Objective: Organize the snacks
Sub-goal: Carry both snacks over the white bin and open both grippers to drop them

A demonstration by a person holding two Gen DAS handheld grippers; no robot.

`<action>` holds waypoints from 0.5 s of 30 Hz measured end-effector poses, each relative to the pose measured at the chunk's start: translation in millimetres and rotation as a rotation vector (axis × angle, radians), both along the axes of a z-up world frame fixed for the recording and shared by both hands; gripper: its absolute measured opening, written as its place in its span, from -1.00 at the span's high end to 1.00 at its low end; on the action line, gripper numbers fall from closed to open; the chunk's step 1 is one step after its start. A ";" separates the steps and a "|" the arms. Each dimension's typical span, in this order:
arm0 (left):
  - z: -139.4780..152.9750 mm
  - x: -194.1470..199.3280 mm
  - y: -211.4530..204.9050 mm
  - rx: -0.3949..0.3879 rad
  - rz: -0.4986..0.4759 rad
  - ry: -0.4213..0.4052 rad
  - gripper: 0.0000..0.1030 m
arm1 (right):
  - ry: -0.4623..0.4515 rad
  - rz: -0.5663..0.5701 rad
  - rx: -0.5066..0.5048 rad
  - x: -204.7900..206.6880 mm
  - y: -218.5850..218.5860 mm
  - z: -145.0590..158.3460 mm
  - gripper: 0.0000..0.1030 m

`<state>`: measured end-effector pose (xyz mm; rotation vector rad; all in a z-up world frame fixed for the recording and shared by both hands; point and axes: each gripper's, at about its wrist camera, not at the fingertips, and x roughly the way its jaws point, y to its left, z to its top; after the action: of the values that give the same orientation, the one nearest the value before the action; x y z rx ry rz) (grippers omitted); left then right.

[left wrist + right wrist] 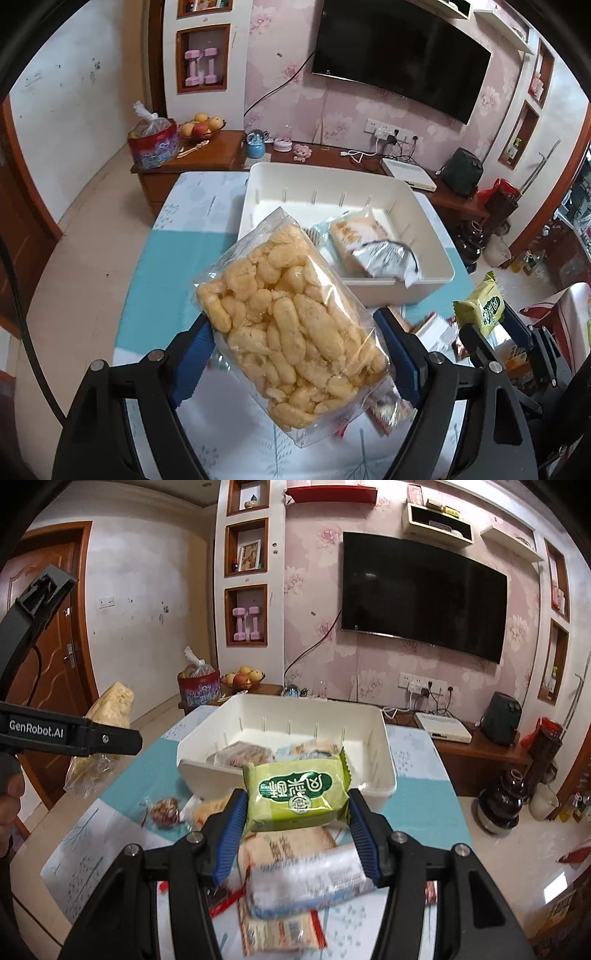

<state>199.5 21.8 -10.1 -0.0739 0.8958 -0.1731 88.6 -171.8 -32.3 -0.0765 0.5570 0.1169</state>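
Left wrist view shows us our left gripper (295,345) clenched on a clear plastic bag of pale yellow puffed snacks (291,328), its blue ribbed pads pressing the bag from both sides in the lower middle of the frame. We hold the bag tilted, lifted clear of the teal and white patterned tablecloth (166,254). Above it, in the centre of the frame, sits a white rectangular plastic storage bin (436,258) with slotted inner walls; inside it we see a clear-wrapped pack of pale biscuits (354,236) and a grey and white foil packet (388,260) lying against the bin's right side. At the right edge, our right gripper (495,325) carries a green snack packet (480,304).

From the right wrist view, we see that right gripper (297,805) grasping the green foil packet with white lettering (297,795), blue pads tight on both its short ends, just in front of the bin's (207,768) near wall. Below the packet, on the table, lie a blurred white and blue wrapped packet (306,882) and a tan printed packet (280,849). A small clear-wrapped brown round snack (166,810) lies left of the gripper. At the left edge, the left gripper's black arm (74,734) crosses the frame with the yellow puffed bag (110,709) behind it.
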 end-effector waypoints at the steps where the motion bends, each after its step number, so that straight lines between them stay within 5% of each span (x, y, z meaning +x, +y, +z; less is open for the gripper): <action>1: -0.8 4.2 -2.0 0.006 -0.002 -0.002 -0.61 | -0.004 0.000 -0.005 5.0 0.0 0.9 -0.06; 15: -32.9 70.3 -29.0 -0.030 -0.032 -0.113 -0.61 | -0.061 -0.018 -0.035 74.6 -11.3 -13.5 -0.06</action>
<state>269.8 -7.2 -43.0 -0.0767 0.7821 -0.2182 163.2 -183.1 -45.8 -0.1088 0.4987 0.0866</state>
